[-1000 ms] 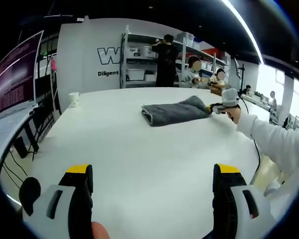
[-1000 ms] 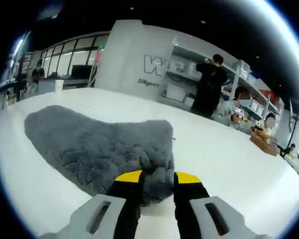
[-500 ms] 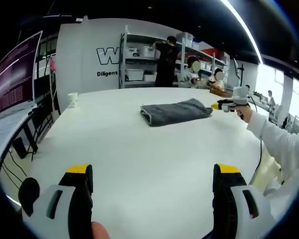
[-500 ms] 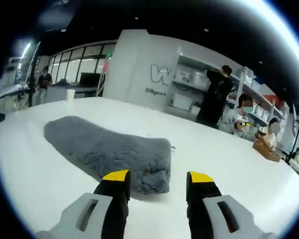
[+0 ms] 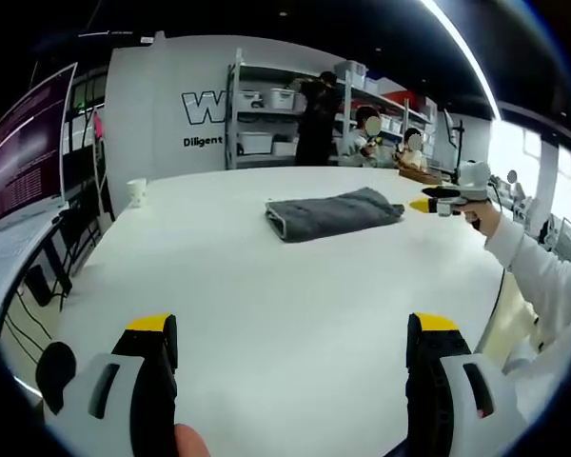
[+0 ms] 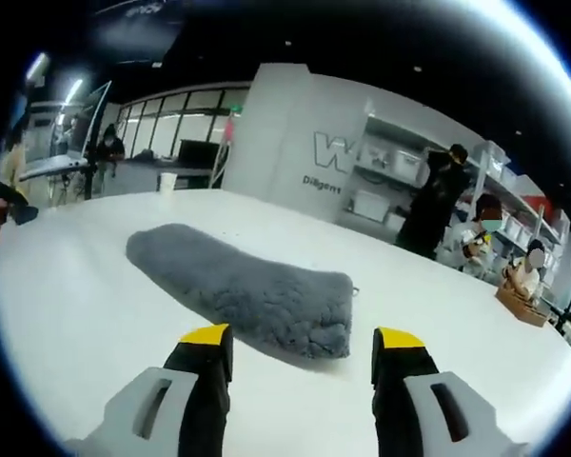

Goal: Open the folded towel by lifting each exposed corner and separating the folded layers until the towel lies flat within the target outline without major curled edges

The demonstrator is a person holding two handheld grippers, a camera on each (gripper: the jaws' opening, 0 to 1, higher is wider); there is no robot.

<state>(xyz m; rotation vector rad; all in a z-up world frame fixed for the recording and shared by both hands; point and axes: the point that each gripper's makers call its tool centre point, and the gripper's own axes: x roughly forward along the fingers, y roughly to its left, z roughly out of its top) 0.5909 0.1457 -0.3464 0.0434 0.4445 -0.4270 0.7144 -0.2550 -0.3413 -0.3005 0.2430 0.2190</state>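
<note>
A folded grey towel (image 5: 331, 213) lies on the white table (image 5: 266, 305), well ahead of my left gripper (image 5: 290, 335), which is open and empty near the table's front. In the left gripper view my right gripper (image 5: 428, 202) hovers just right of the towel, held by a hand with a white sleeve. From the right gripper view the fluffy towel (image 6: 245, 293) stretches away to the left, and my right gripper (image 6: 303, 341) stands open a short way back from its near end, with nothing between its yellow-tipped fingers (image 6: 207, 335).
A white paper cup (image 5: 138, 190) stands at the table's far left edge. A monitor (image 5: 29, 148) and cables sit off the left side. Shelving (image 5: 276, 119) and several people are behind the table. A wooden box (image 6: 525, 303) rests far right.
My right gripper let go of the towel's end, opened and drew back from it. The lifted end dropped flat onto the table. My left gripper stayed still.
</note>
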